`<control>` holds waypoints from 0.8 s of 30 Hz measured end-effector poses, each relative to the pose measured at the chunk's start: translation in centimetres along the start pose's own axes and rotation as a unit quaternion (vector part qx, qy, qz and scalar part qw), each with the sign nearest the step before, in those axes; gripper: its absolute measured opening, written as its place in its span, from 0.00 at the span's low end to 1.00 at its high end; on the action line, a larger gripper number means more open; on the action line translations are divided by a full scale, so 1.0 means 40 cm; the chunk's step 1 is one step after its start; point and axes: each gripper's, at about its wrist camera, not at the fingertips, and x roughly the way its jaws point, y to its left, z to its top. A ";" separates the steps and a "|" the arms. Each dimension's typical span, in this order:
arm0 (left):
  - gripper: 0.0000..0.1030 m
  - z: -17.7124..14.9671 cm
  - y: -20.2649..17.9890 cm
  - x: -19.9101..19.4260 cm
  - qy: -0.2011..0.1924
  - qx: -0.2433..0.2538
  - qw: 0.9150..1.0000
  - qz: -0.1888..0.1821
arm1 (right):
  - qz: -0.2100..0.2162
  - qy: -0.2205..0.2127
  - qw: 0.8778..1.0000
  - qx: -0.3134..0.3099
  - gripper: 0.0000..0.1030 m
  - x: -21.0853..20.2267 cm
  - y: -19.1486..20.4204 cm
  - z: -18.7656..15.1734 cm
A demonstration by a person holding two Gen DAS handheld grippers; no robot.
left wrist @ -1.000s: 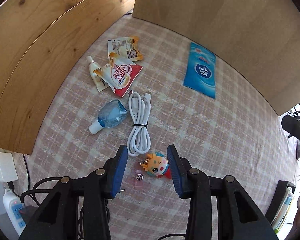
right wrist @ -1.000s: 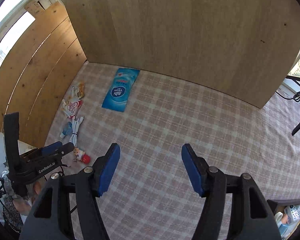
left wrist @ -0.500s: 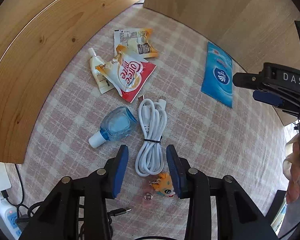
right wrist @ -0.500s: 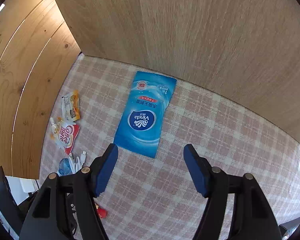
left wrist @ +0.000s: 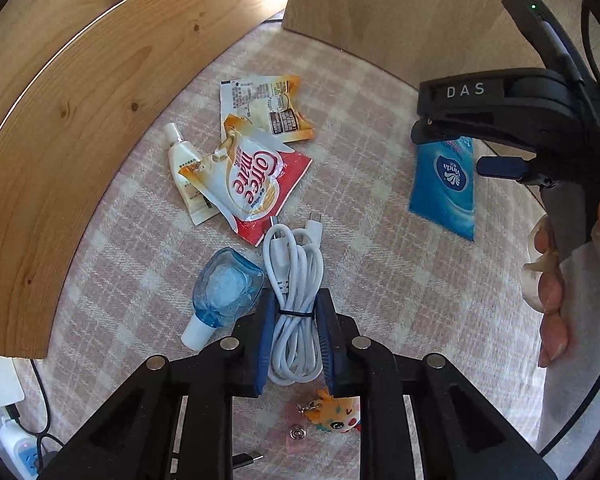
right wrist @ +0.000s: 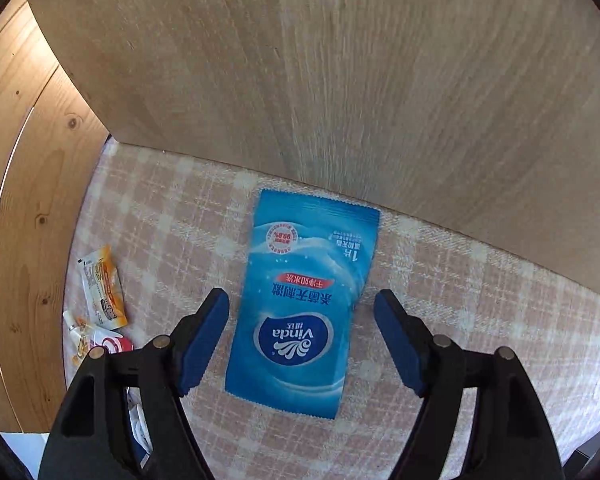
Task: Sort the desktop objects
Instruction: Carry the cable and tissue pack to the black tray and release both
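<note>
A coiled white cable (left wrist: 294, 268) lies on the pink checked cloth (left wrist: 380, 280). My left gripper (left wrist: 295, 316) points down over its lower half. Its jaws are closing, and both blue pads touch the bundle's sides. A blue Vinda wipe packet (right wrist: 304, 308) lies flat near the back board. My right gripper (right wrist: 300, 300) hovers over it. Its jaws are opening, the packet lies between them below, and the pads stay clear of its edges. In the left wrist view the same packet (left wrist: 444, 188) shows under the right gripper's black body (left wrist: 500, 120), held by a person's hand (left wrist: 548, 280).
A small blue bottle (left wrist: 226, 286) touches the left pad's side. Beyond lie a Coffee mate sachet (left wrist: 252, 184), a white tube (left wrist: 186, 176) and a yellow sachet (left wrist: 266, 108). A cartoon keychain (left wrist: 338, 420) sits under the left gripper. Wooden boards (left wrist: 60, 120) wall the left and back.
My left gripper moved from the keychain forward onto the cable and narrowed around it. My right gripper swept left and down over the blue packet, with its jaws a little wider.
</note>
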 end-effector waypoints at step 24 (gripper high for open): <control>0.18 -0.121 0.085 -0.075 0.003 -0.018 1.000 -0.011 | 0.010 0.024 0.995 -0.097 0.14 -0.053 -0.033 -0.106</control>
